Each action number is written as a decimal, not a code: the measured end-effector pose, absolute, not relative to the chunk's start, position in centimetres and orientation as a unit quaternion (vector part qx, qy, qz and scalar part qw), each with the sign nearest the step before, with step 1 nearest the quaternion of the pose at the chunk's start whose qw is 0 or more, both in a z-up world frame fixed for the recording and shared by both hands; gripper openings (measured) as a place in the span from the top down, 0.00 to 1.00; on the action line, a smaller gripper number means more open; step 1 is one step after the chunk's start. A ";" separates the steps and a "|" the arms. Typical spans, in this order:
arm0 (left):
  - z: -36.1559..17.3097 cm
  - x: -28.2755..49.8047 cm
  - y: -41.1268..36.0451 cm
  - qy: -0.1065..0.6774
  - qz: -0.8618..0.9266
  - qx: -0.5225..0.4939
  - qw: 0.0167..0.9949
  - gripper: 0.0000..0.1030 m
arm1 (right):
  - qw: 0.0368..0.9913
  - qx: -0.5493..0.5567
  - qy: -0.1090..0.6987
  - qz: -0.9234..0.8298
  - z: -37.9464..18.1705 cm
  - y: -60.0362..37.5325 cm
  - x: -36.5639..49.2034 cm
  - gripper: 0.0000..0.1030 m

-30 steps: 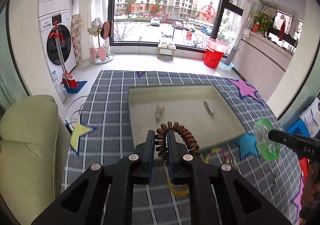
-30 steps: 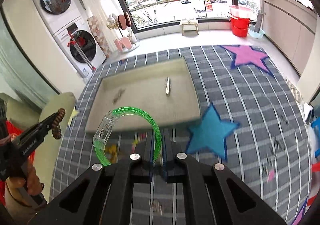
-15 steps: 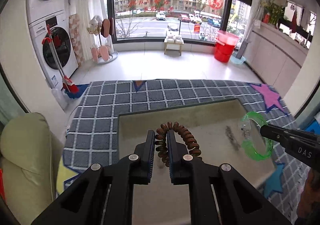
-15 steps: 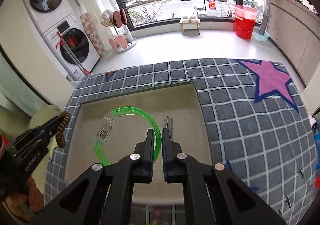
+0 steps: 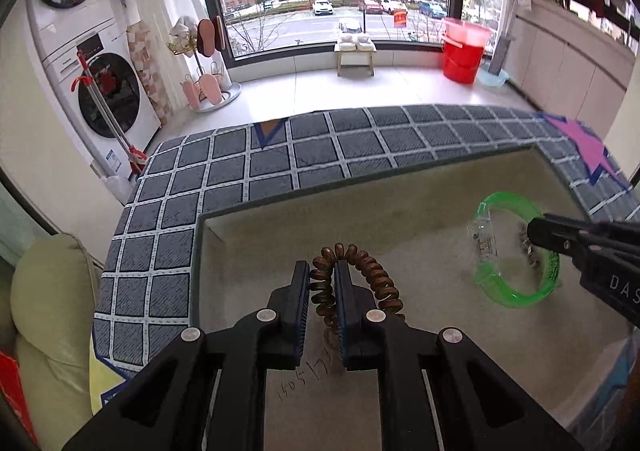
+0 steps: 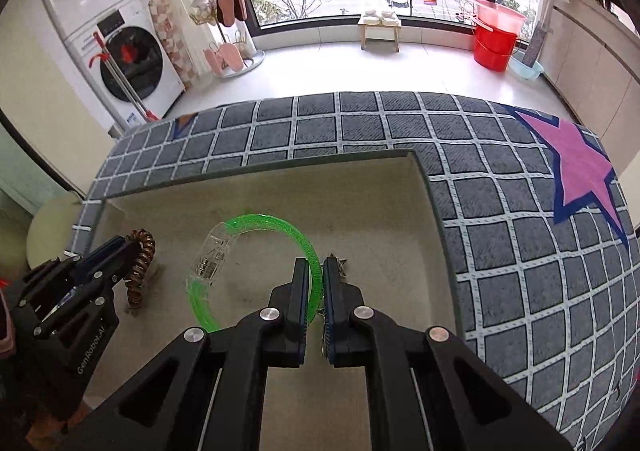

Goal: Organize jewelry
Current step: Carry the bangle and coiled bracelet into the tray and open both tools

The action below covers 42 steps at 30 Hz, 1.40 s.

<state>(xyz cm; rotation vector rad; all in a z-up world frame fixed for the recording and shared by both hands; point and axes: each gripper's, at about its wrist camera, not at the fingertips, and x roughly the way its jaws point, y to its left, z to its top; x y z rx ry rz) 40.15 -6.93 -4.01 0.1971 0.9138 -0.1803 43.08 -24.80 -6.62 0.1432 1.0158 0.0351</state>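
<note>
Jewelry in both grippers now hangs low inside the beige tray (image 5: 400, 187) on the grid-patterned cloth (image 6: 500, 251). A second ago we carried the pieces over the cloth, short of the tray; half a second ago they crossed its near edge; now they sit deep within its walls. Our left gripper (image 5: 322, 283) has its jaws pinched narrow on a brown coil hair tie (image 5: 360, 271), whose loop stands in the tray's left part, close above the floor; we cannot tell whether it touches. Our right gripper (image 6: 316, 283) clamps narrow on a green bangle (image 6: 256, 263), its clear clasp pointing left, the ring tilted over the middle of the tray. A small metal clip (image 6: 340, 265) lies just beside the right jaws on the tray floor. We judge the carry finished and the release at hand: opening each pair of jaws should drop both pieces apart from each other, though the bangle may land on the clip.
</note>
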 end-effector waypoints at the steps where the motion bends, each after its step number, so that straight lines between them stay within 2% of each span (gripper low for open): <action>1: -4.0 40.1 -7.0 0.440 -0.086 0.099 0.889 0.74 | 0.871 0.066 0.487 0.017 -6.7 -24.7 43.1 0.92; 14: -4.5 40.4 -8.4 0.465 -0.075 0.131 0.873 0.74 | 0.864 0.056 0.500 0.022 -7.3 -24.3 43.2 0.89; 16: -4.5 40.3 -8.4 0.464 -0.073 0.134 0.873 0.74 | 0.864 0.065 0.499 0.023 -7.2 -24.5 43.1 0.79; 18: -4.2 40.1 -8.3 0.463 -0.075 0.130 0.874 0.74 | 0.867 0.073 0.492 0.025 -6.8 -24.7 42.8 0.52; 19: -4.1 40.0 -8.3 0.463 -0.075 0.125 0.874 0.74 | 0.871 0.077 0.484 0.025 -6.4 -25.0 42.6 0.50; 28: -2.3 39.4 -7.4 0.446 -0.078 0.099 0.886 0.74 | 0.889 0.115 0.443 0.017 -2.9 -26.9 40.3 0.49; 38: -2.2 39.3 -6.9 0.453 -0.090 0.073 0.884 0.74 | 0.879 0.135 0.457 0.003 -3.4 -28.2 38.3 0.49; 39: -2.0 39.1 -6.9 0.452 -0.093 0.069 0.884 0.70 | 0.879 0.136 0.458 0.004 -3.4 -28.3 38.1 0.49; 40: -1.8 38.9 -6.8 0.452 -0.094 0.066 0.885 0.23 | 0.879 0.137 0.457 0.004 -3.4 -28.4 37.8 0.49; 41: -1.5 38.7 -6.5 0.451 -0.089 0.061 0.886 0.00 | 0.879 0.138 0.457 0.005 -3.3 -28.4 37.5 0.48; 42: -1.2 38.4 -6.2 0.437 -0.080 0.058 0.894 0.00 | 0.879 0.140 0.457 0.007 -3.3 -28.5 37.2 0.42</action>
